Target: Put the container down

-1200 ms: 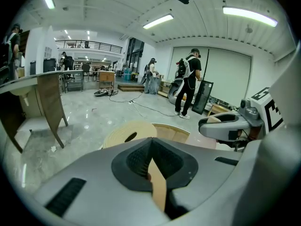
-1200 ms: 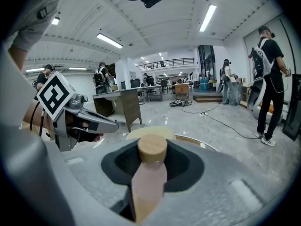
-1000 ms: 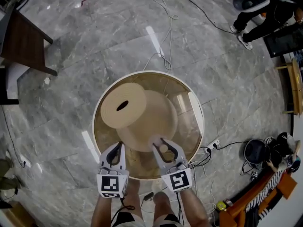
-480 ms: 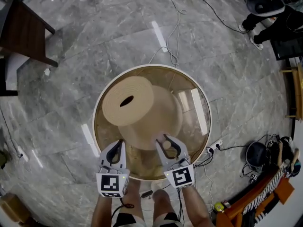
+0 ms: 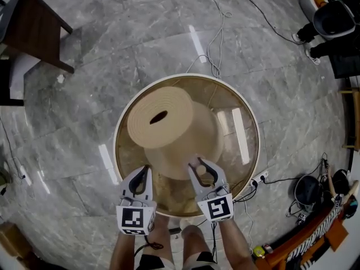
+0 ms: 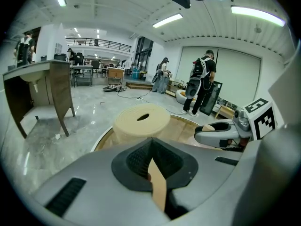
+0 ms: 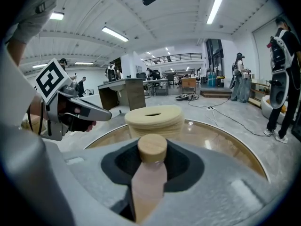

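There is one container (image 7: 150,171), a small bottle with a pinkish body and a round wooden stopper. It stands upright between the jaws of the right gripper (image 5: 198,165), which are partly closed and pressing on its sides. It is held over the near part of the round table (image 5: 116,145), right of centre. No view shows whether its base touches the glass top.

The left gripper (image 5: 142,173) is level with the right one and just to its left, so two grippers are at work. Its jaws are closed on one thin tan strip (image 6: 158,185), seen edge-on. I cannot tell what the strip is.

Just beyond both grippers one beige roll (image 5: 169,134) sits on the table. It has a dark oval hole in its top and rests on a wider beige base. The table is a single round one with a white rim and a brownish glass top that mirrors the ceiling lights.

Around the table lies grey marble floor (image 5: 84,94). White cables (image 5: 216,32) trail across its far side, and one dark wooden desk (image 5: 34,24) stands at the far left. Several people stand well away across the room.
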The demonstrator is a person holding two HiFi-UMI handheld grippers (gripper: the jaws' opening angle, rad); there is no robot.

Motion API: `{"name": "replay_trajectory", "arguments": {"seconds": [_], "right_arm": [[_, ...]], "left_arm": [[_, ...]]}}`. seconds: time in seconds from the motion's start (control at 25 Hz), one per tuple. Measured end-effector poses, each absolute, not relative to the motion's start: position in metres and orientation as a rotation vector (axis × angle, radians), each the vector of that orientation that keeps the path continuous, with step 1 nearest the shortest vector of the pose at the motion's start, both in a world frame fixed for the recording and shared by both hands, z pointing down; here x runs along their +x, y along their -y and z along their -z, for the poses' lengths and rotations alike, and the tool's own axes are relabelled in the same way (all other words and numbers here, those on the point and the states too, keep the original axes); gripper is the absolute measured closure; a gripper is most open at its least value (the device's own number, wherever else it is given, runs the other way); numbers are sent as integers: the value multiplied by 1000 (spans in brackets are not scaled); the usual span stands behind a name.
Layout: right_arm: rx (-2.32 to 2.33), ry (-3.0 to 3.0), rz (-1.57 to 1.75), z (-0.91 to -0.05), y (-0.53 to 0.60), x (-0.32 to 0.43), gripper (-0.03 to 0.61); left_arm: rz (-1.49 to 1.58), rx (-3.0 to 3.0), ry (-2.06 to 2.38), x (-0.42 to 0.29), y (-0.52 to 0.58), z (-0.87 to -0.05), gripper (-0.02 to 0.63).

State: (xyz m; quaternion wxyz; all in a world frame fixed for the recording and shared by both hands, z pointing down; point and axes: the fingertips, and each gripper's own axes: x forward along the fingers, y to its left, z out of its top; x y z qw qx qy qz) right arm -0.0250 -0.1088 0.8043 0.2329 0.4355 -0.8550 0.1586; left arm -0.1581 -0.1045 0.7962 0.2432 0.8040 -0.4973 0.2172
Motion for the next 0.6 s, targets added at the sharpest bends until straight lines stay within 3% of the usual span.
{"name": "replay_trajectory", "arguments": {"seconds": [0.6], "right_arm": [[1151, 2373, -397, -836, 102, -38, 457]], "left_arm": [[-576, 2186, 1397, -167, 95, -826, 597]]}}
